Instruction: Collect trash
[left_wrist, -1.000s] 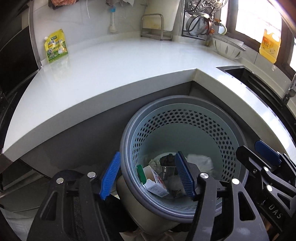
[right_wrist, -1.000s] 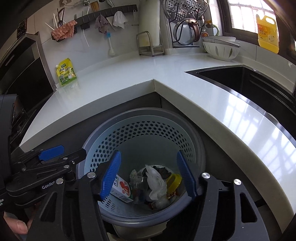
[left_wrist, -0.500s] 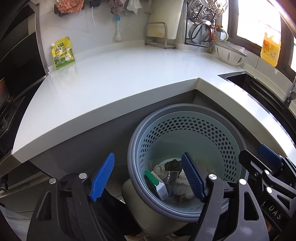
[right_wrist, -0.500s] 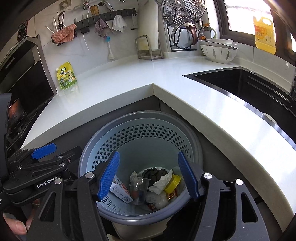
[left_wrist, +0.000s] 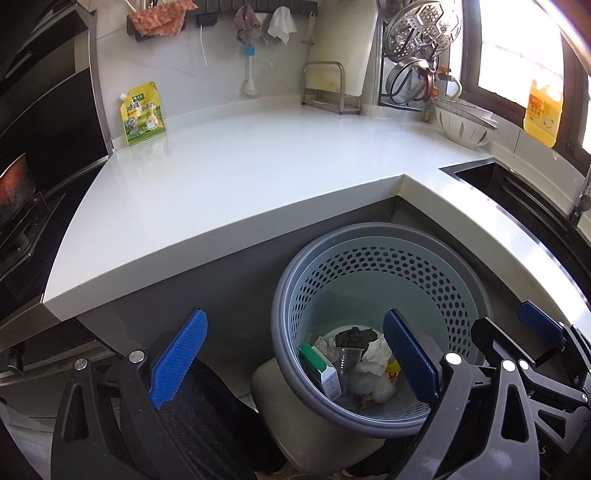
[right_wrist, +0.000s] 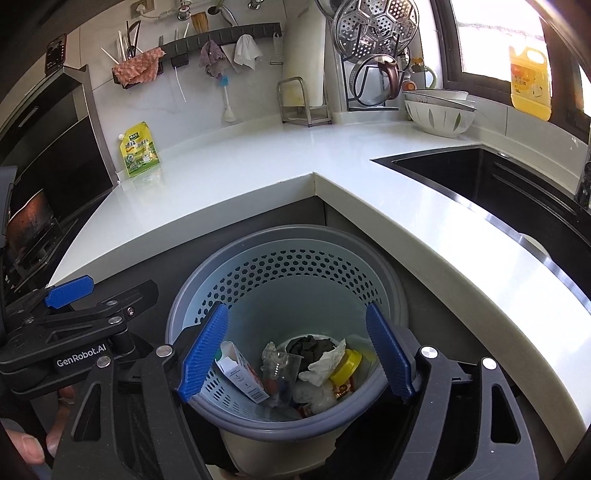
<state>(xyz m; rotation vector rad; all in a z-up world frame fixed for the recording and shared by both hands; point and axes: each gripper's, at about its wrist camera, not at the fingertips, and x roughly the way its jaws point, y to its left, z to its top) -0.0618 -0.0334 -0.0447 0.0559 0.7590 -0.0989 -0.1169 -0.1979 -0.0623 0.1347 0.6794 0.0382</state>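
Note:
A grey perforated trash basket (left_wrist: 476, 280) (right_wrist: 288, 236) stands on the floor in the inner corner of the white counter. It holds a small carton (right_wrist: 242, 376) (left_wrist: 321, 367), a clear plastic cup (right_wrist: 280, 365), crumpled tissue (right_wrist: 325, 360) (left_wrist: 375, 354), a yellow cap (right_wrist: 345, 367) and dark scraps. My left gripper (left_wrist: 293, 360) is open and empty, above the basket's left rim. My right gripper (right_wrist: 295, 356) is open and empty, over the basket's mouth. Each gripper shows at the edge of the other's view.
The white L-shaped counter (left_wrist: 236, 177) carries a yellow-green pouch (left_wrist: 142, 112) by the wall, a rack (left_wrist: 330, 88) and a white colander (right_wrist: 439, 112). A black sink (right_wrist: 491, 177) lies to the right, a stove (left_wrist: 22, 199) to the left. A yellow bottle (right_wrist: 530, 79) stands at the window.
Both grippers have drawn back and up from the basket, so more of the counter and wall shows. Both stay open and empty.

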